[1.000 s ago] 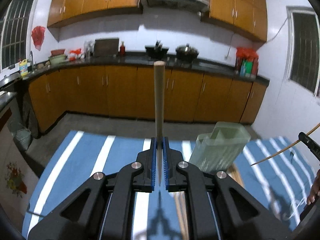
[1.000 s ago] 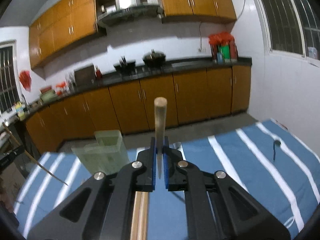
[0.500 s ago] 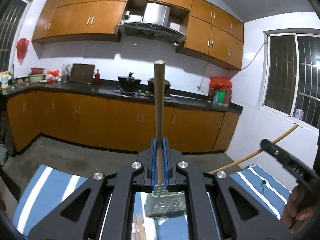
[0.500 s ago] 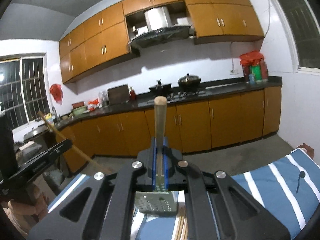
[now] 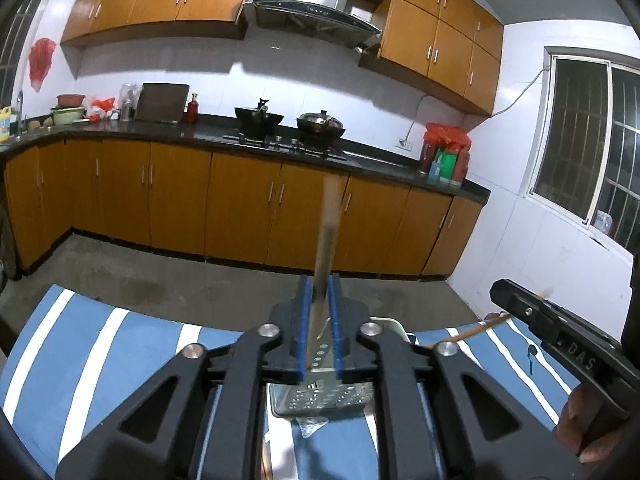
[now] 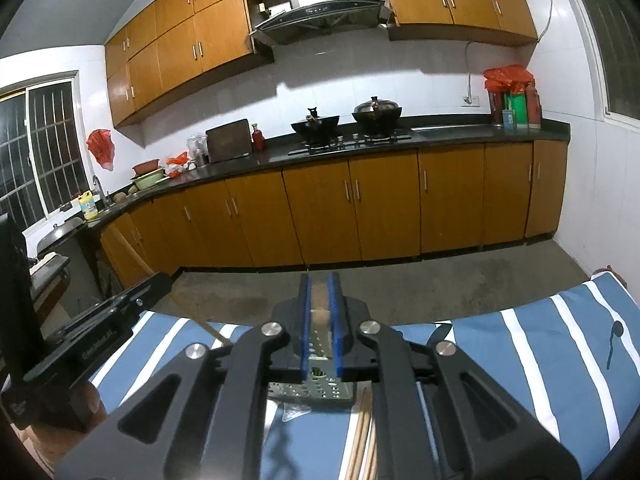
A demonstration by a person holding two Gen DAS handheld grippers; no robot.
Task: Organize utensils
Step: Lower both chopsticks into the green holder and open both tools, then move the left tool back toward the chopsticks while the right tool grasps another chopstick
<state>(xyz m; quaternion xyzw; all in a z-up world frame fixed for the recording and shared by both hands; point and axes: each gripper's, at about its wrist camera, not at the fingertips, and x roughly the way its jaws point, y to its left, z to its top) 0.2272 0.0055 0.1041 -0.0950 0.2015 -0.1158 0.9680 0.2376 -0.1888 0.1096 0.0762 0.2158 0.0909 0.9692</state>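
My left gripper (image 5: 319, 280) has its blue pads apart, and a blurred wooden chopstick (image 5: 327, 232) stands loose between them, its lower end over the perforated green utensil holder (image 5: 320, 398) below. My right gripper (image 6: 319, 280) is also parted, and its chopstick (image 6: 319, 308) has sunk low between the pads into the same holder (image 6: 316, 394). Each gripper shows in the other's view: the right one (image 5: 560, 340) at right, the left one (image 6: 92, 328) at left.
The holder stands on a blue and white striped tablecloth (image 5: 100, 344). Several loose chopsticks (image 6: 362, 440) lie on the cloth beside it. A dark small utensil (image 6: 614, 340) lies at the right. Kitchen cabinets (image 5: 240, 200) and floor lie beyond the table edge.
Both grippers have opened and let go of their chopsticks, which are dropping down into the holder. Both views tilted down slightly from the raised pose half a second ago.
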